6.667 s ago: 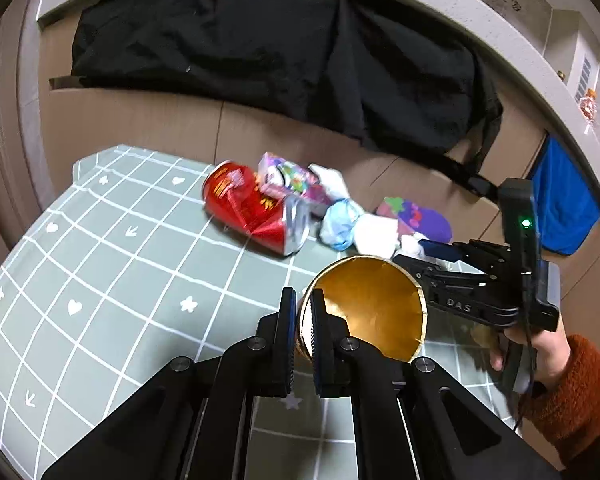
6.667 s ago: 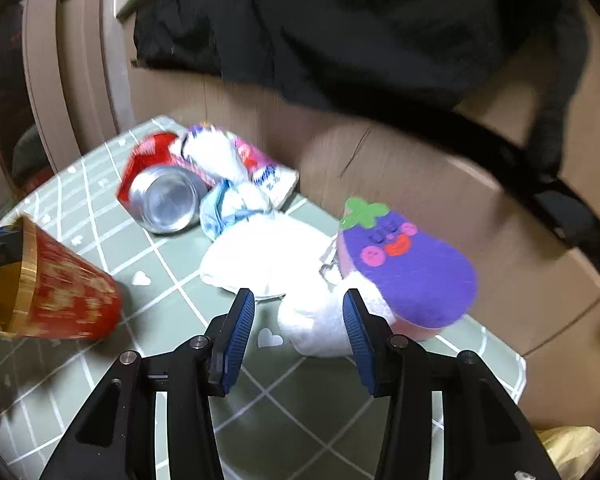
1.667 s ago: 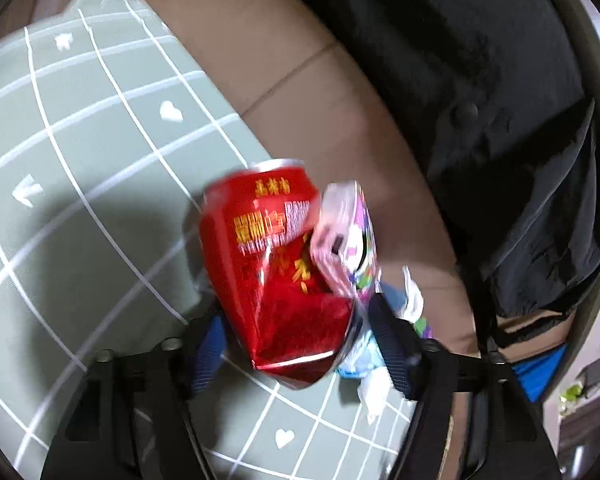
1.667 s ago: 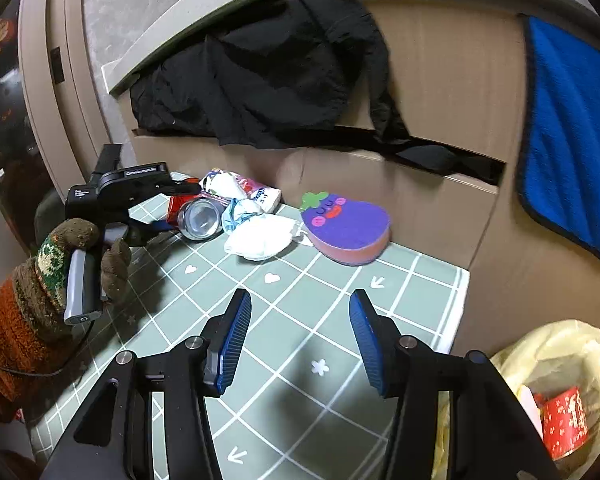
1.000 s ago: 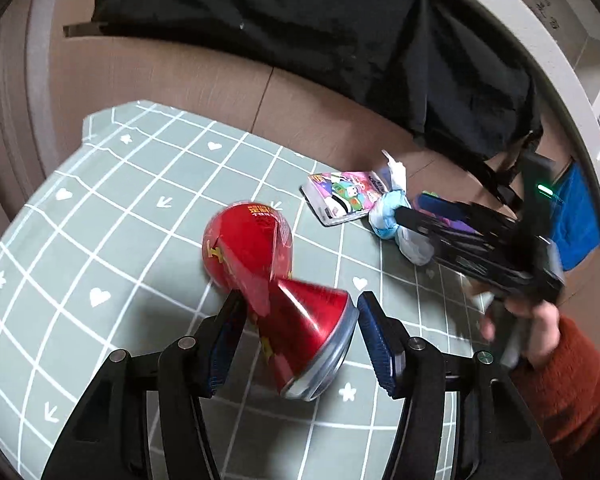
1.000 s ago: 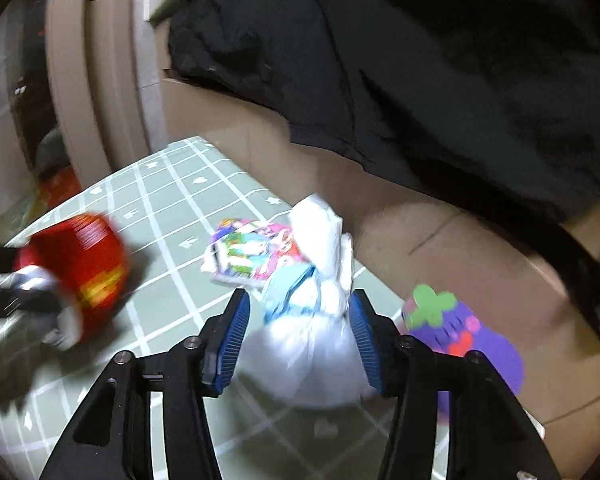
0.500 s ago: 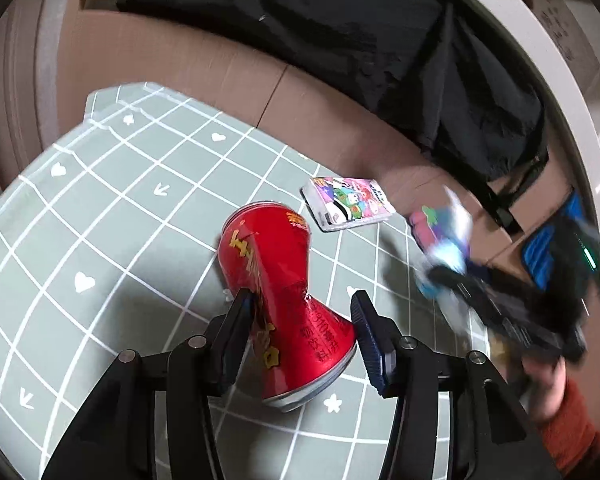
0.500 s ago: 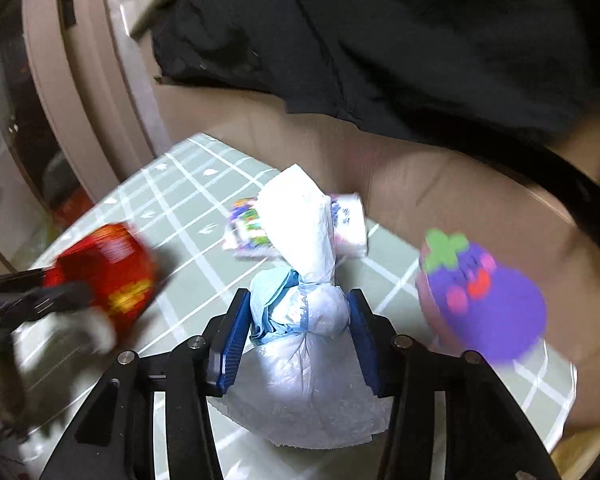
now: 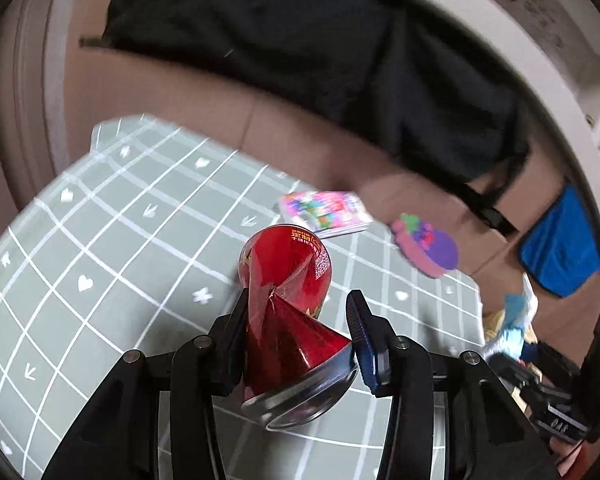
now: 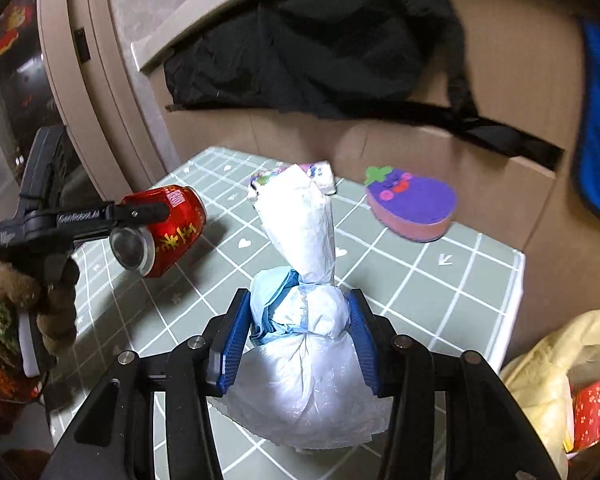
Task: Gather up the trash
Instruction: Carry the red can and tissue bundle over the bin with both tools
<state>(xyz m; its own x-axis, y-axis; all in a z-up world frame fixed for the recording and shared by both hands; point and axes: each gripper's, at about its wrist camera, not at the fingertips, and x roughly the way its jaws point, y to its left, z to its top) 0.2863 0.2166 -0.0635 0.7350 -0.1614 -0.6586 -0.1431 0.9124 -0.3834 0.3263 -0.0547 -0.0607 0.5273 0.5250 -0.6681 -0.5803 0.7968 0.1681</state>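
My left gripper (image 9: 298, 299) holds a crushed red can (image 9: 286, 268) just above the green grid mat (image 9: 100, 240); its jaws are closing, with the can pinched between the pads. The right wrist view shows that can (image 10: 176, 232) hanging in the left gripper (image 10: 140, 216), clear of the mat. My right gripper (image 10: 298, 300) is shut on a knotted white and blue plastic bag (image 10: 304, 364), whose twisted tail points up. The same bag (image 9: 516, 320) shows at the right edge of the left wrist view.
A colourful wrapper (image 9: 324, 214) and a purple eggplant-shaped sponge (image 9: 430, 246) lie near the mat's far edge. Off the mat's right end, a yellow trash bag (image 10: 548, 372) holds a red cup (image 10: 592, 404). Behind hang a black garment (image 9: 300, 40) and a blue cloth (image 9: 560, 248).
The left jaws have tightened on the can and lifted it slightly. The right gripper has carried the white bag away from the wrapper toward the mat's right end.
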